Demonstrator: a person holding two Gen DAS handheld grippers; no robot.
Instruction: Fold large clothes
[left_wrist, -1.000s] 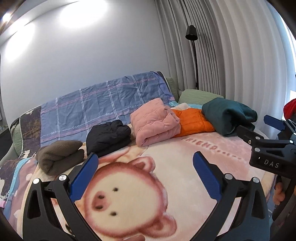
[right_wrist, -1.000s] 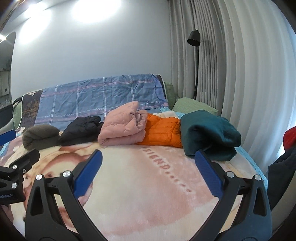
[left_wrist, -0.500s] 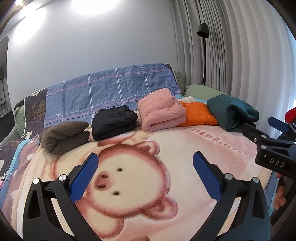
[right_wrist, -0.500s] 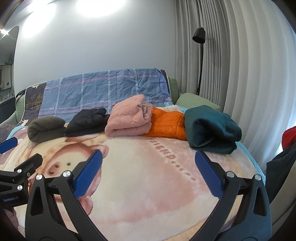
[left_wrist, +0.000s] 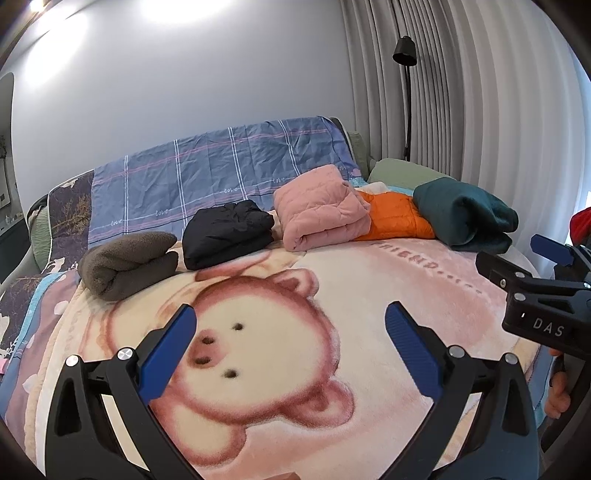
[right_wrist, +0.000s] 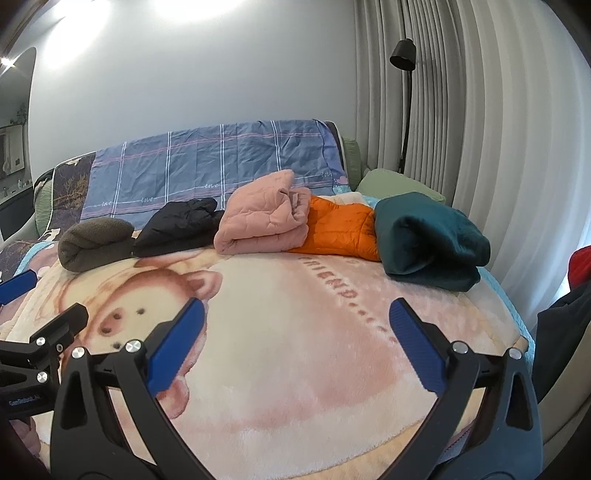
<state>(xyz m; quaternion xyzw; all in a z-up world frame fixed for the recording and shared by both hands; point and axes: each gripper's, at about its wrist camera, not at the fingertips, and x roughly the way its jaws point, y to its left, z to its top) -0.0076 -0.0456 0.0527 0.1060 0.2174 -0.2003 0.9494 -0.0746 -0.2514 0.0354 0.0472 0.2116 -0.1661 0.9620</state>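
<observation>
Several folded garments lie in a row at the far side of the bed: a brown fleece (left_wrist: 127, 260) (right_wrist: 94, 243), a black jacket (left_wrist: 225, 232) (right_wrist: 177, 227), a pink quilted jacket (left_wrist: 321, 206) (right_wrist: 264, 218), an orange puffer (left_wrist: 393, 218) (right_wrist: 338, 229) and a teal fleece (left_wrist: 463, 214) (right_wrist: 428, 242). My left gripper (left_wrist: 291, 332) is open and empty above the pig-print blanket (left_wrist: 266, 369). My right gripper (right_wrist: 297, 328) is open and empty above the same blanket (right_wrist: 295, 369), well short of the garments. The right gripper also shows at the right of the left wrist view (left_wrist: 543, 273).
A blue plaid sheet (left_wrist: 221, 173) covers the headboard. A green pillow (right_wrist: 399, 184) and a black floor lamp (right_wrist: 404, 107) stand by the grey curtains at the right. Red (right_wrist: 580, 269) and dark cloth (right_wrist: 561, 350) hang at the far right edge.
Both grippers have tilted up and drawn back a little, so the row of garments sits lower and farther. Both stay open and empty. The garments have not moved.
</observation>
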